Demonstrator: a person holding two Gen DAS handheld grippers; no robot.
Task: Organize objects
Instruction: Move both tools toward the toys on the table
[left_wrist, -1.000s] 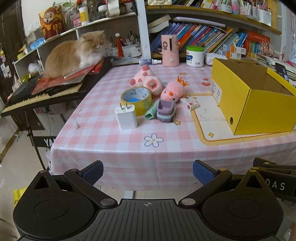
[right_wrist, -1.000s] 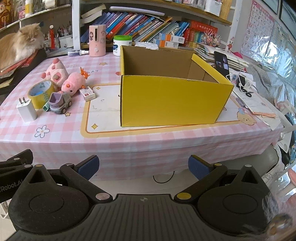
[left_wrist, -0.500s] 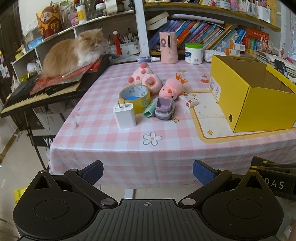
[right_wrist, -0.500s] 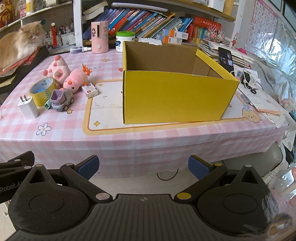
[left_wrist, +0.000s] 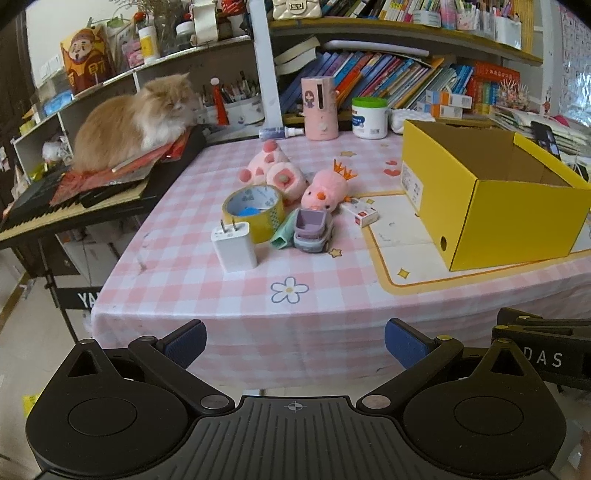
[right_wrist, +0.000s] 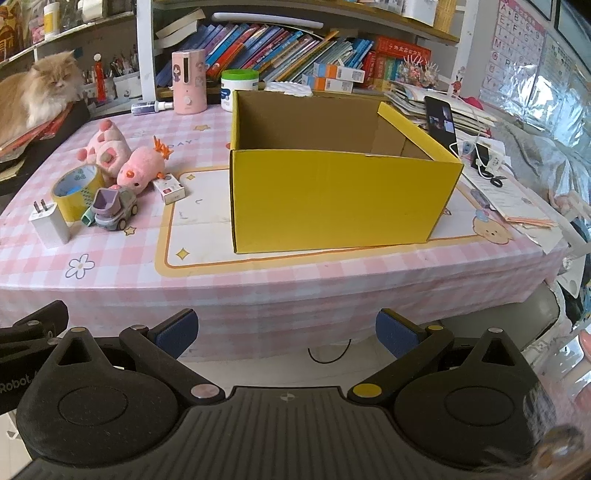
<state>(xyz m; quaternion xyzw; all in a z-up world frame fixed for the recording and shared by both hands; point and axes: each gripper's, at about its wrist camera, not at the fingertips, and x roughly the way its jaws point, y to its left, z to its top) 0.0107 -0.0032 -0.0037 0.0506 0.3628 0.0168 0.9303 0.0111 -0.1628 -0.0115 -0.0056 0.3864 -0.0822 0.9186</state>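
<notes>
- Yellow cardboard box (right_wrist: 332, 199): open on top, brown inside, upright on the table, straight ahead of the right gripper and to the front right of the left one.
- White charger plug (left_wrist: 234, 245): stands upright, prongs up, nearest the left gripper, ahead and slightly left.
- Roll of yellow tape (left_wrist: 254, 210): lies flat, just behind the plug, touching it.
- Toy truck (left_wrist: 314, 230): grey with a purple bed, right of the tape; a small green item (left_wrist: 282, 236) lies between them.
- Pink plush chick (left_wrist: 327, 190): orange crest, lying behind the truck.
- Pink plush paw (left_wrist: 271, 171): farther back, left of the chick.
- Small white carton (left_wrist: 361, 214): red-ended, flat between chick and box.
</notes>
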